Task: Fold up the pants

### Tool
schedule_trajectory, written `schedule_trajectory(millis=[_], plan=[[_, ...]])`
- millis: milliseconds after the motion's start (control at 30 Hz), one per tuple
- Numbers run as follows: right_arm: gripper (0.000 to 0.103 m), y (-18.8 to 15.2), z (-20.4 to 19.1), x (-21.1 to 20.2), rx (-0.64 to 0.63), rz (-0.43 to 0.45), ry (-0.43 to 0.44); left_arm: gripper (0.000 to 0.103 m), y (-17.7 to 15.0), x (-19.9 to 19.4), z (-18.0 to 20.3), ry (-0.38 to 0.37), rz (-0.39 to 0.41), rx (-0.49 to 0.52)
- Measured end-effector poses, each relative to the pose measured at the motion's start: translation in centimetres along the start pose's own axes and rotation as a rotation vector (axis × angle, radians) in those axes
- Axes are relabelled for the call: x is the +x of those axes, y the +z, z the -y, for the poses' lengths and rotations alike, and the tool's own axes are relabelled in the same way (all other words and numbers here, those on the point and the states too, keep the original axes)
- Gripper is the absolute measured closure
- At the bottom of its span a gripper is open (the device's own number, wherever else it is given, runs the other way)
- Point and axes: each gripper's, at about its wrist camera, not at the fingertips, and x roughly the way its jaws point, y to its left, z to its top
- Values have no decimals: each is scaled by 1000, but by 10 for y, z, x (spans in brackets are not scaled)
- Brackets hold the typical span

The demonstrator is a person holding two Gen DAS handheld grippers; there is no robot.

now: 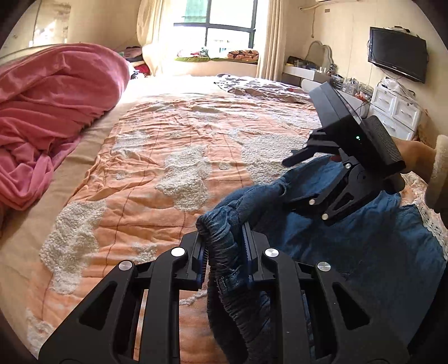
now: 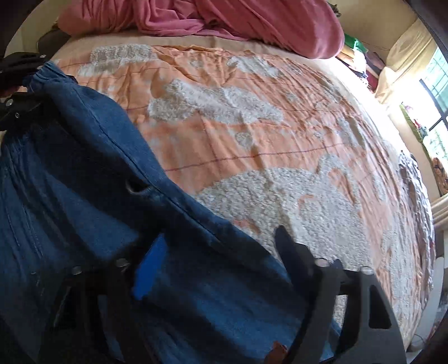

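**Jeans gripped at the waistband, second grip not yet made**

Jeans (image 1: 350, 252) lie at the near edge of the bed, on the orange-and-white quilt (image 1: 173, 145), with the elastic waistband (image 1: 221, 238) bunched and lifted at the left. The left gripper (image 1: 224, 252) is clenched on that waistband; both pads press the gathered denim. Further right, the right gripper (image 2: 215, 266) hangs over the blue fabric with its jaws apart, one finger over the denim and the other at the edge beside the quilt. Its view is blurred, and nothing shows the pads pressing cloth, so I read it as released.

To do this step well, the right gripper should probably bite the fabric edge fully before any lift, taking both layers, at a point level with the left grip. Both hands should then likely pull the cloth taut and carry it over together so the fold lands straight. A shallow bite could slip.

The quilt is wrinkled and soft, so the denim may drag on it. At the left of the bed sits a heaped pink blanket (image 1: 50, 112). Beyond is a bright window (image 1: 218, 25); at the right, a wall television (image 1: 397, 53) above white drawers (image 1: 394, 109).
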Motion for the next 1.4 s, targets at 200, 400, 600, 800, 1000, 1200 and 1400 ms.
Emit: schedule_trajectory(millis=[200, 400, 600, 800, 1000, 1200, 1400], plan=[[91, -9, -10, -12, 93, 60, 16, 90, -5, 8, -8, 32, -29, -17], [93, -26, -20, -61, 229, 163, -74, 90, -5, -4, -4, 26, 20, 14], [93, -43, -32, -110, 371, 243, -95, 89, -3, -26, 8, 1, 80, 61], [93, -65, -65, -142, 398, 271, -110, 87, -12, -57, 33, 26, 120, 142], [93, -93, -110, -167, 437, 309, -83, 85, -36, -89, 54, 54, 123, 194], [93, -111, -151, -176, 458, 305, -15, 85, -67, -111, 59, 16, 40, 167], [93, -128, -189, -168, 470, 290, 31, 85, -86, -116, 63, 17, -18, 187]])
